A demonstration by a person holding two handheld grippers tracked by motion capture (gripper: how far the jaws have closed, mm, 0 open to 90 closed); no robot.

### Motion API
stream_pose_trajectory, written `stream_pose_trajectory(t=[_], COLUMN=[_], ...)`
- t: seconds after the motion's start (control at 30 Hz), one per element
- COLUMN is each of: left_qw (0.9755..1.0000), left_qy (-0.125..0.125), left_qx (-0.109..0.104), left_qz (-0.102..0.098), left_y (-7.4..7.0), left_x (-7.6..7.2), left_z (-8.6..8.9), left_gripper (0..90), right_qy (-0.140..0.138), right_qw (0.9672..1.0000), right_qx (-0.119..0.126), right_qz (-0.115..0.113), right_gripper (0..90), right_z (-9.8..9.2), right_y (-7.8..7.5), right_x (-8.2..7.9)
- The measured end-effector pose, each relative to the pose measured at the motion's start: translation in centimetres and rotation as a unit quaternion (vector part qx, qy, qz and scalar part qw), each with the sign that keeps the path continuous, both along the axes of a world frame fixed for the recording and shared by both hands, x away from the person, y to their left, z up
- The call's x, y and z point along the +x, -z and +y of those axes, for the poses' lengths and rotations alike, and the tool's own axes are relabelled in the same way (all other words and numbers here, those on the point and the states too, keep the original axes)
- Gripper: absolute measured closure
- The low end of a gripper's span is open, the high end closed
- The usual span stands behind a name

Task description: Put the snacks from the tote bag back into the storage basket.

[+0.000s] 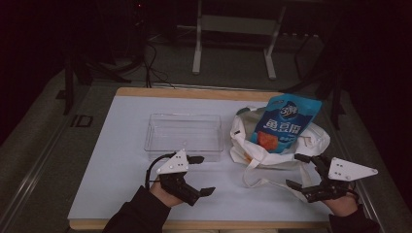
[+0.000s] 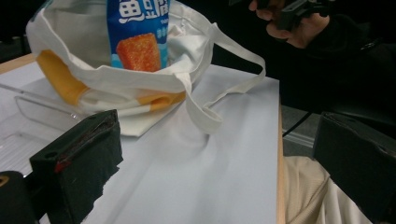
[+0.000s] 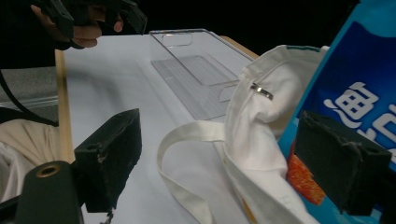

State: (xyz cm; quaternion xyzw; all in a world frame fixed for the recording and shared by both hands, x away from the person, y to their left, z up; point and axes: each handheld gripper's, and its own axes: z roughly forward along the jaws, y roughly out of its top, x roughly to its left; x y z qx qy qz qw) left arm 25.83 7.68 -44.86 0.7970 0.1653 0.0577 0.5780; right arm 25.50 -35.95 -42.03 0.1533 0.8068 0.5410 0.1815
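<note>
Right gripper point(image 1: 304, 171) nearest, jaws spread, empty, just beside tote bag point(image 1: 248, 141). Blue snack pouch point(image 1: 284, 122) stands inside bag. Left gripper point(image 1: 199, 175) spread, empty, left of bag, near clear tray point(image 1: 183, 132). Risk: limp bag rises with pouch; strap point(image 1: 260, 182) snags jaw.

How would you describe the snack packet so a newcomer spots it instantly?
Start at the white table and go to its right half, where a white cloth tote bag lies beside a clear plastic tray. The snack packet stands out of the bag's mouth. It is the one bright blue thing there, with white characters and an orange block printed on it.
</note>
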Motion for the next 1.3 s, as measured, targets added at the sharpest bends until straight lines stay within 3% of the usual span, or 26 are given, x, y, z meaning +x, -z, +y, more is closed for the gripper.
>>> stream_pose_trajectory(t=[0.6, 1.0, 1.3], left_qw=[0.9997, 0.9987, 0.9986], left_qy=[0.021, 0.047, 0.039], left_qx=[0.007, 0.011, 0.024], left_qz=[-0.011, -0.017, -0.028], left_y=[-1.8, -2.3, -4.0], left_x=[4.1, 7.5, 11.4], left_z=[-2.8, -7.0, -11.2], left_gripper=[1.9, 3.0, 3.7], right_qy=[0.025, 0.056, 0.084], right_qw=[0.9994, 0.9983, 0.9964], right_qx=[0.011, 0.004, 0.011], right_qz=[-0.021, -0.017, -0.005], right_gripper=[15.3, 15.4, 15.7], right_z=[-1.1, -2.5, -3.8], right_y=[-1.8, -1.8, -0.9], right_x=[2.4, 3.9, 5.8])
